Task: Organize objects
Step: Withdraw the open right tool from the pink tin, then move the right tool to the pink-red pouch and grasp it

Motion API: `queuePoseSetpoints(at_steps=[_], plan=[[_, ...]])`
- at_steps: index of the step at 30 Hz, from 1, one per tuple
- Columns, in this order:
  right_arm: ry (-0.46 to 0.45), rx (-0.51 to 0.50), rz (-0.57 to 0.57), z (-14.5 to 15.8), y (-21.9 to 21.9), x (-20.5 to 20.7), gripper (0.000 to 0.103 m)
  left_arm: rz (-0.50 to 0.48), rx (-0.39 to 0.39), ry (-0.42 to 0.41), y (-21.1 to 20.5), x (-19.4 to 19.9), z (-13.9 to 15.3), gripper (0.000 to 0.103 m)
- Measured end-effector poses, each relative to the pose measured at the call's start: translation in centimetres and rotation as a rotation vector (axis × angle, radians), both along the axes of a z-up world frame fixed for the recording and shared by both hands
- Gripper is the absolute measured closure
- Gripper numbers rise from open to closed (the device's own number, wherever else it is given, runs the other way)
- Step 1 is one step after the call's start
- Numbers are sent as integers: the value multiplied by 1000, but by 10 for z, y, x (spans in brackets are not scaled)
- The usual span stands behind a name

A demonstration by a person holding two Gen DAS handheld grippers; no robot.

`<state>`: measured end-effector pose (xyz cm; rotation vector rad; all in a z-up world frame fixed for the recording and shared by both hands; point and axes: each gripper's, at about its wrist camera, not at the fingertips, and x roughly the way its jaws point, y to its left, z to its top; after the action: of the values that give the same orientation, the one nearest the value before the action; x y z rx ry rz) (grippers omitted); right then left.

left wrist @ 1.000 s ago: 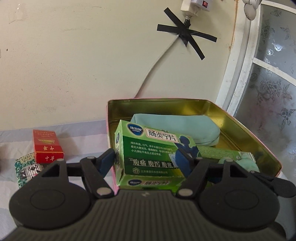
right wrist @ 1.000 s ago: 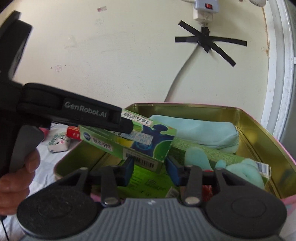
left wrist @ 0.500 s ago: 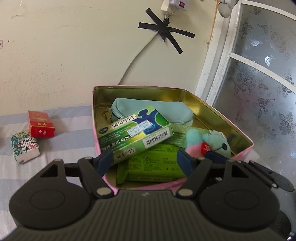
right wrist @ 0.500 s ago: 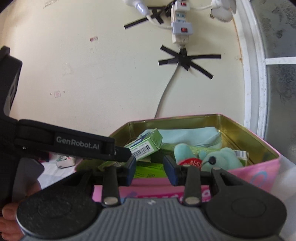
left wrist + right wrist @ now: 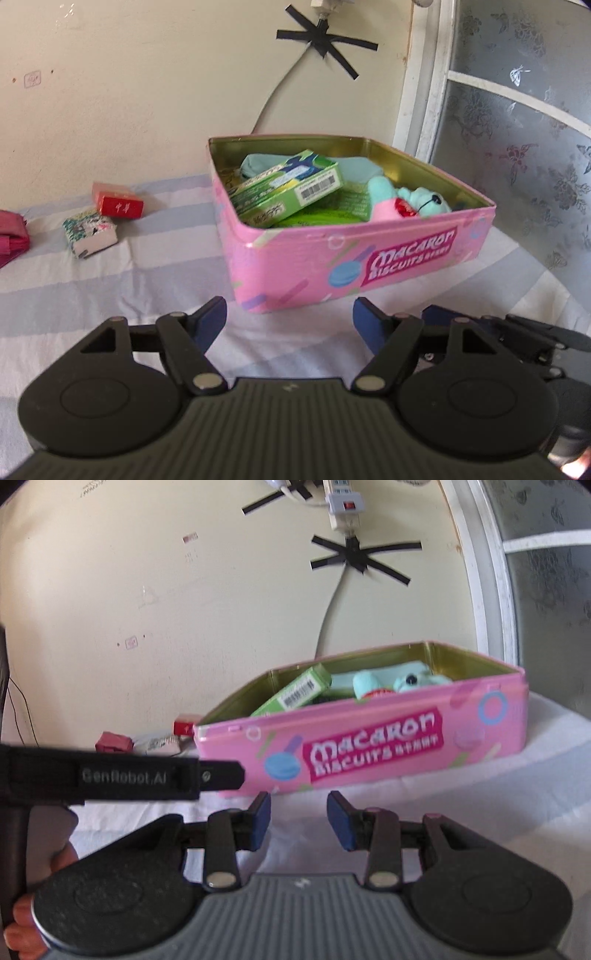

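A pink biscuit tin point(image 5: 351, 258) point(image 5: 369, 746) stands open on the striped cloth. Inside it a green medicine box point(image 5: 288, 188) point(image 5: 295, 694) lies tilted on other green packets, beside a teal plush toy point(image 5: 417, 199) point(image 5: 406, 681) and a teal pouch point(image 5: 255, 166). My left gripper point(image 5: 290, 321) hangs open and empty in front of the tin's near corner. In the right wrist view my right gripper point(image 5: 299, 812) is also before the tin, its fingers a small gap apart with nothing between them.
A red box point(image 5: 120, 203) and a patterned packet point(image 5: 90, 232) lie on the cloth left of the tin, with a dark pink item point(image 5: 11, 236) at the far left edge. Behind is a wall with a taped cable point(image 5: 325, 37); a frosted window point(image 5: 517, 129) is to the right.
The left gripper let go of the green medicine box, which now lies in the tin. Both grippers have drawn back from over the tin to in front of it.
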<state>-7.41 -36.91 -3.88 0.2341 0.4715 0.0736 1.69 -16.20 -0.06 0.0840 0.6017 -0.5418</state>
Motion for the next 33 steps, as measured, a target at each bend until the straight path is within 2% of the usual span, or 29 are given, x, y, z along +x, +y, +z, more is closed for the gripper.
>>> queuePoseSetpoints(at_steps=[3,8,12,16,21,33], plan=[[44,-15,10,-5,4,2,63,42,21,27,12,5,-9,26],[106,-30,9,-9,10,10,62,96,71,14,32,10,-20,26],[117,-47,23,-9,22,10,60,124,83,17,47,15,-24,26],[125,-70,76,-7,43,12,60,133,91,10,60,15,-24,26],[130,-94,140,-6,72,16,54,156,98,8,82,19,-24,26],[133,-175,278,-5,133,34,51,224,122,9,138,41,-25,25]])
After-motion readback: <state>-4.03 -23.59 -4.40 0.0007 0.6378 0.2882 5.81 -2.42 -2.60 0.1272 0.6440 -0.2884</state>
